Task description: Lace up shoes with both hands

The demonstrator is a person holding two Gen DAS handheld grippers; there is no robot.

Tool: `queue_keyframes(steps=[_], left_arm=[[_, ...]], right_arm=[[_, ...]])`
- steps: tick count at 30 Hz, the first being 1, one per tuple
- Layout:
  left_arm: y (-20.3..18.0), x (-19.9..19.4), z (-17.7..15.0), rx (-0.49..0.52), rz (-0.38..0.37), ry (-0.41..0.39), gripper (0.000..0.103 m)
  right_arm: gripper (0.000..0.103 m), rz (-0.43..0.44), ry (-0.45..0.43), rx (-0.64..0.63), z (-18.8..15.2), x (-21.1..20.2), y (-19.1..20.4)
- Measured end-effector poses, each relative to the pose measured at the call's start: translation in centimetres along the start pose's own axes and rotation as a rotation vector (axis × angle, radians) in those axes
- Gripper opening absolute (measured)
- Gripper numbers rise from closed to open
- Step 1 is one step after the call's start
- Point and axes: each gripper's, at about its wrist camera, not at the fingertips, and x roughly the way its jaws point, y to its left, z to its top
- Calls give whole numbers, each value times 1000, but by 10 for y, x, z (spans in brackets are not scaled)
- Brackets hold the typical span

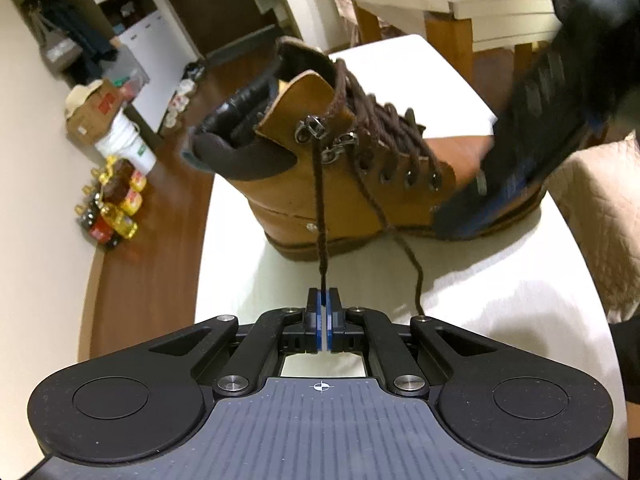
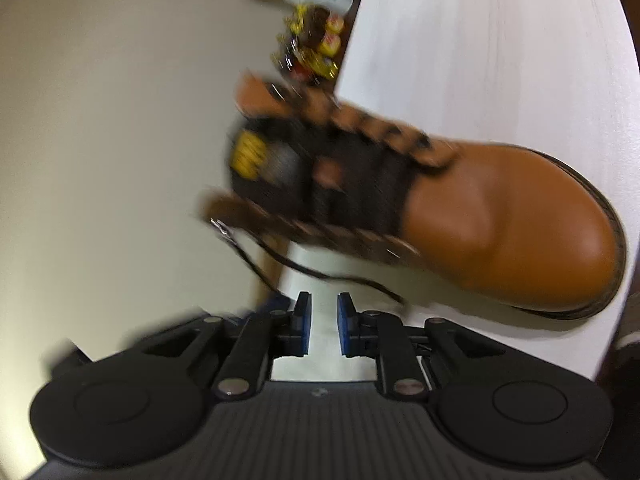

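A tan leather boot [image 1: 340, 184] with brown laces stands on a white table [image 1: 500, 300]. My left gripper [image 1: 323, 298] is shut on one brown lace [image 1: 320, 208], which runs taut up to a metal hook [image 1: 314, 126] at the boot's top. A second lace end [image 1: 418, 276] trails loose over the table. In the left wrist view my right gripper [image 1: 520, 168] is a blurred dark shape by the boot's toe. In its own blurred view the right gripper [image 2: 323, 308] stands open above the table [image 2: 480, 40], nothing between its pads. The loose lace [image 2: 320, 274] lies just beyond its fingertips, before the boot [image 2: 500, 220].
On the wooden floor to the left stand several bottles [image 1: 112, 204], a white bucket [image 1: 128, 144] and a cardboard box [image 1: 96, 108]. A wooden-legged table [image 1: 460, 0] is behind the boot. A quilted cushion [image 1: 600, 208] borders the table on the right.
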Motion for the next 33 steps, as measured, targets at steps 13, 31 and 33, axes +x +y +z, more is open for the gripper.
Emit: queue_keyframes(steps=[13, 31, 33], left_arm=[[-2, 2, -9, -4, -29, 17, 0], [-46, -71, 78, 145, -6, -300, 23], [-52, -64, 90, 139, 6, -283, 23]], right_arm=[[3, -136, 18, -274, -10, 60, 11], [3, -311, 35, -1308, 10, -87, 126], [3, -275, 67, -1429, 15, -93, 118]])
